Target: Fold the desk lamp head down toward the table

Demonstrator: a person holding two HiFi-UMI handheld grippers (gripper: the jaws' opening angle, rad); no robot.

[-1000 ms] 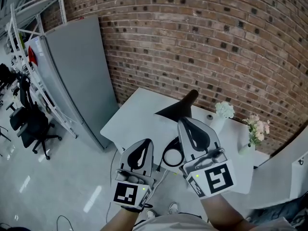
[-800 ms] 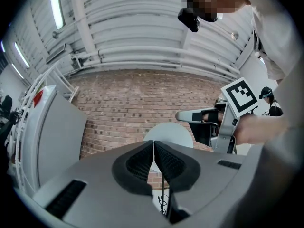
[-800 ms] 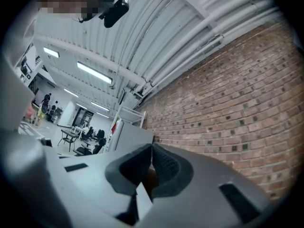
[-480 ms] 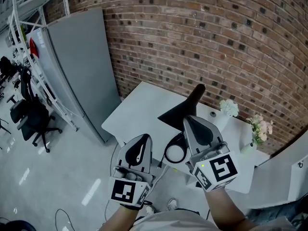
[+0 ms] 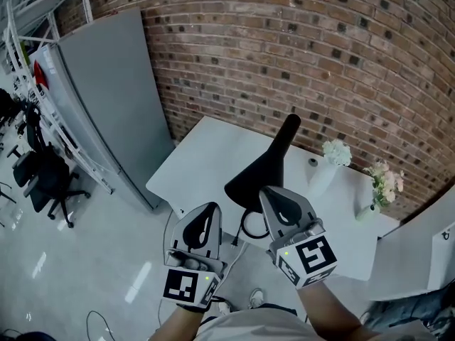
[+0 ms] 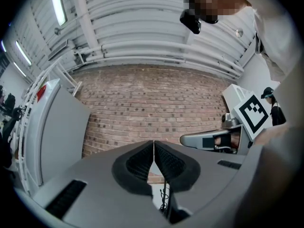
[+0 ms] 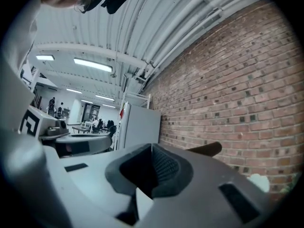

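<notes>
A black desk lamp stands on the white table (image 5: 206, 155). Its wide head (image 5: 254, 177) hangs over the table, its arm (image 5: 286, 132) rises toward the brick wall, and a ring-shaped base (image 5: 249, 227) shows below the head. My right gripper (image 5: 274, 190) is shut and empty, just in front of the lamp head and partly covering it. My left gripper (image 5: 211, 209) is shut and empty, left of the ring base near the table's front edge. In the right gripper view the gripper (image 7: 152, 148) points at the wall, with the lamp's arm tip (image 7: 209, 149) behind it. The left gripper (image 6: 154, 144) is also shut in its own view.
A tall grey cabinet (image 5: 106, 98) stands left of the table against the brick wall (image 5: 284, 41). Two small vases of flowers (image 5: 333, 153) (image 5: 380, 185) sit at the table's far right. A black cable (image 5: 234, 244) hangs off the front edge. An office chair (image 5: 43, 180) stands far left.
The right gripper has drawn back a little toward me and left, so more of the lamp head shows. The left gripper has hardly moved. Both stay shut.
</notes>
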